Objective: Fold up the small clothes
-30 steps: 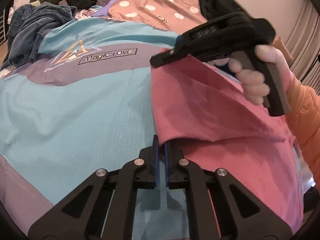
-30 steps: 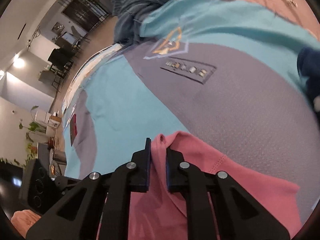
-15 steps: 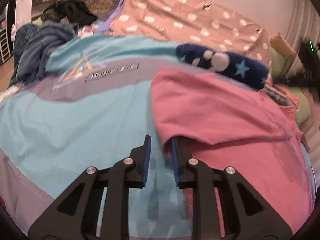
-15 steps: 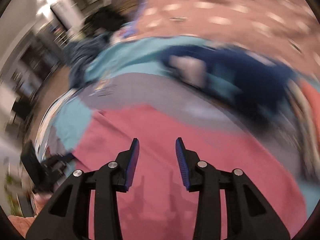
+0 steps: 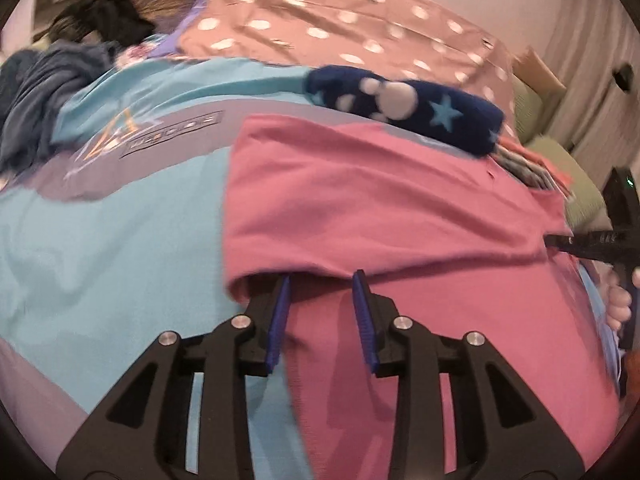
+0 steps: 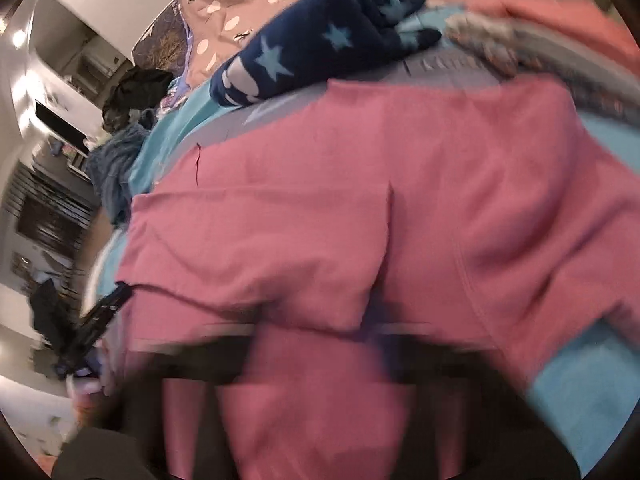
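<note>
A pink garment (image 5: 380, 208) lies partly folded on a light blue and grey shirt (image 5: 112, 216), its upper layer doubled over the lower one. My left gripper (image 5: 322, 280) is open, its blue-padded fingers (image 5: 280, 312) at the fold's front edge, holding nothing. The right gripper (image 5: 560, 240) shows at the far right of the left wrist view, its tip at the pink garment's right edge. In the right wrist view the pink garment (image 6: 360, 220) fills the middle and the right gripper's fingers are a dark motion blur along the bottom, so its state is unclear.
A navy star-patterned garment (image 5: 404, 108) lies behind the pink one; it also shows in the right wrist view (image 6: 320, 52). A pink polka-dot sheet (image 5: 340, 28) covers the bed. Dark blue (image 5: 44, 92) and black clothes (image 5: 108, 20) are heaped at the far left.
Both grippers let go of the pink garment, which now lies folded over. My left gripper opened wider. The right gripper swung from the far corner round to the garment's right side.
</note>
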Tool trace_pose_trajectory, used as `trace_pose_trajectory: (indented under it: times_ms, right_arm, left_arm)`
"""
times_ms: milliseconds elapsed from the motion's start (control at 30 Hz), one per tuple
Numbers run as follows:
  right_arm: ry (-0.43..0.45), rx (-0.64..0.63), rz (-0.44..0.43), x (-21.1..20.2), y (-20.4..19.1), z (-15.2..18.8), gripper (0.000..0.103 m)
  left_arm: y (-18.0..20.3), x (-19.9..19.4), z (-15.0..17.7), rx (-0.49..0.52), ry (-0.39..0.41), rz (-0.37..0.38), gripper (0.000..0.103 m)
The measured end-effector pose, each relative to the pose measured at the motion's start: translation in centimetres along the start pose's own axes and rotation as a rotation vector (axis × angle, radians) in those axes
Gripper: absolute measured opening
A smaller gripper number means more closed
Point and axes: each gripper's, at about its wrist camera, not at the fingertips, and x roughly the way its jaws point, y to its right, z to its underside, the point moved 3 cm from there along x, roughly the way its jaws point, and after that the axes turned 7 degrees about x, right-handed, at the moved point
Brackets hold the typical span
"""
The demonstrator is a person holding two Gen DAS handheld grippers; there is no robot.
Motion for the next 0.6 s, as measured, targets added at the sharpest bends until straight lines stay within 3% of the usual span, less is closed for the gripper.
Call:
trace_pose_trajectory:
  times_ms: [133, 200, 233, 300, 367, 500, 600]
  right_arm:
    - [0.146, -0.018, 0.017, -4.8, -0.3, -0.8, 0.001]
    - [0.162, -0.022, 0.147, -5.2, 1.6, -0.7, 0.002]
    - [0.156, -0.017, 0.171, -4.8, 2.0, -0.6, 0.002]
    - [0.132, -0.009, 0.19, -3.9, 2.9, 0.0, 0.007]
    - [0.111, -0.026, 0.204, -3.4, 3.2, 0.8, 0.033]
    - [0.151, -0.068, 0.211, -3.6, 2.4, 1.2, 0.035]
    - [0.204, -0.076, 0.232, -4.5, 1.6, 0.3, 0.035]
  left_arm:
    - [-0.8, -1.1, -0.1, -0.017, 0.035, -0.059, 0.033]
    - [-0.6, -1.2, -0.2, -0.029, 0.04, 0.004, 0.033]
    - [-0.4, -1.1, -0.2, -0.038, 0.033, 0.035, 0.033]
    - [-0.1, -0.8, 0.0, -0.025, 0.02, 0.023, 0.034]
    - [0.3, -0.7, -0.1, -0.014, 0.019, 0.019, 0.036]
    - [0.3, -1.7, -0.1, -0.031, 0.024, 0.045, 0.039]
    - [-0.1, -3.2, -0.4, -0.066, 0.066, 0.107, 0.041]
